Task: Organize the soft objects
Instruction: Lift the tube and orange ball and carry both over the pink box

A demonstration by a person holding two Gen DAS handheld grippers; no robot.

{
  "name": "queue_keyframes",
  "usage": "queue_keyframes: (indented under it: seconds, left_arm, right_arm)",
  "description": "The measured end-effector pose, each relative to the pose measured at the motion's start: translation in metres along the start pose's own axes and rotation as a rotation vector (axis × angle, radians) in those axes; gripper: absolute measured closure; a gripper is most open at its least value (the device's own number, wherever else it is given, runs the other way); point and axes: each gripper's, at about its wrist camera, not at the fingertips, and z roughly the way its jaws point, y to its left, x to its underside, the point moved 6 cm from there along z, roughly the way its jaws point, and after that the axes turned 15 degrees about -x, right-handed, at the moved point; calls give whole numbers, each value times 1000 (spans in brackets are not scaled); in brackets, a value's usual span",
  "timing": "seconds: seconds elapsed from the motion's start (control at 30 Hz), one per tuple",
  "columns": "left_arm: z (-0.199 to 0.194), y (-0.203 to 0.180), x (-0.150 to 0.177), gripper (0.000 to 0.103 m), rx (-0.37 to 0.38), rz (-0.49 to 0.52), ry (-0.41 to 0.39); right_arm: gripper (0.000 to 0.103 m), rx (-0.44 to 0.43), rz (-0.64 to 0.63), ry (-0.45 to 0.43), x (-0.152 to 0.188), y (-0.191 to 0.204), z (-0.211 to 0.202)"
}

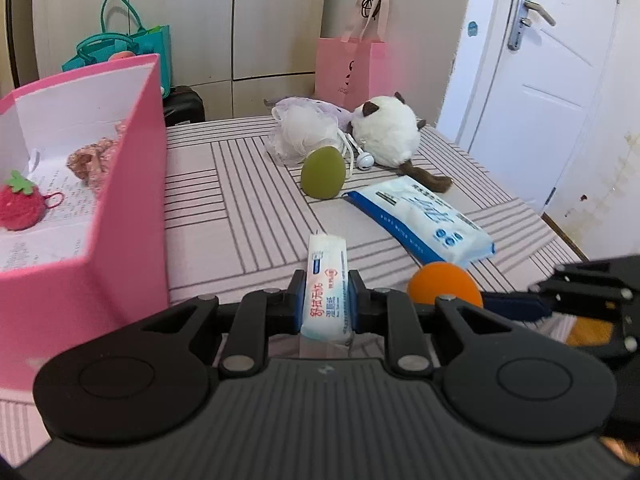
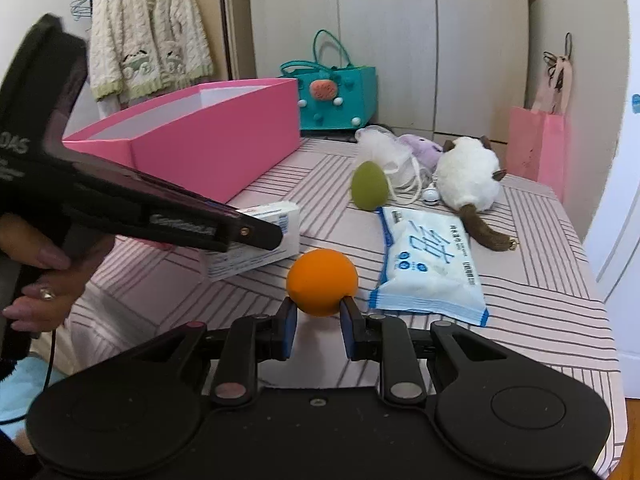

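Left gripper [image 1: 325, 300] pinches the slim tissue pack [image 1: 326, 284], light and squashy; right gripper [image 2: 317, 314] apparently squeezes the soft orange sponge ball [image 2: 322, 282] mid-body.

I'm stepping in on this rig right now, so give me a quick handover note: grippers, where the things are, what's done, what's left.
Left gripper: shut on the small tissue pack.
Right gripper: jaws closed on the orange ball.
Pink box: already holds a strawberry plush and a pink scrunchie.
Still on the striped table: green egg sponge, wipes pack, white plush cat, bath pouf, purple plush.
Left: box both held items, then the rest.
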Motion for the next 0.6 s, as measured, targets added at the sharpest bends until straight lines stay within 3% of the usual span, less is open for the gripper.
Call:
queue_keyframes:
  seconds: [0.13, 0.27, 0.6]
  left_arm:
    - [-21, 8, 8, 84, -10, 24, -3]
    - [-32, 19, 18, 84, 10, 16, 43]
    - [-15, 19, 26, 84, 19, 47, 135]
  right_arm:
    - [76, -38, -2, 27, -1, 8, -3]
    - [76, -67, -5, 59, -1, 15, -3]
    - [76, -58, -22, 65, -3, 19, -3]
